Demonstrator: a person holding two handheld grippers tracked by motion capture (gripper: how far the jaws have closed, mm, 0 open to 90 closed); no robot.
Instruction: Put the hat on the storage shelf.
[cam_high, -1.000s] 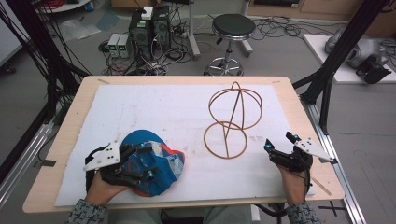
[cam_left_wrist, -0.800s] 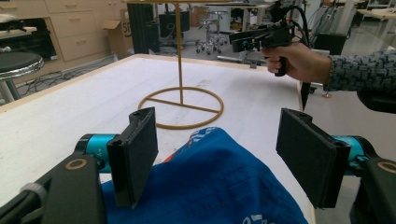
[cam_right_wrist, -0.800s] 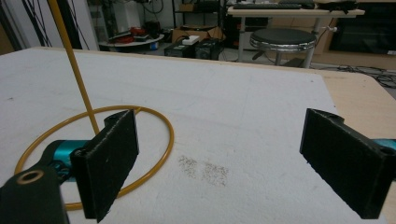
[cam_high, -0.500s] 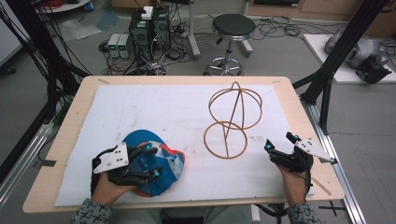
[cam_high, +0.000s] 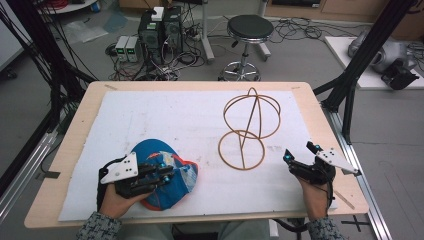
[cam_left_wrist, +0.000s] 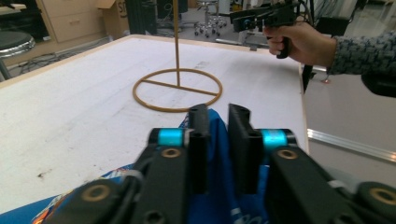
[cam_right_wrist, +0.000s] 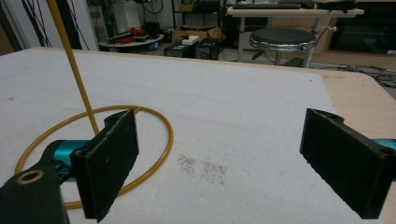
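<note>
Here the jaws of the left gripper (cam_left_wrist: 218, 140) have just been closing and now pinch a fold of the blue fabric cap with red and orange trim (cam_high: 167, 177), which lies on the white sheet near the front left of the wooden table (cam_high: 80, 130). The right gripper (cam_high: 300, 159) hovers near the front right edge, its jaws spread wide with nothing between them. Between the two, just beyond the cap, stands a golden wire hat stand with a round base (cam_high: 245, 132).
</note>
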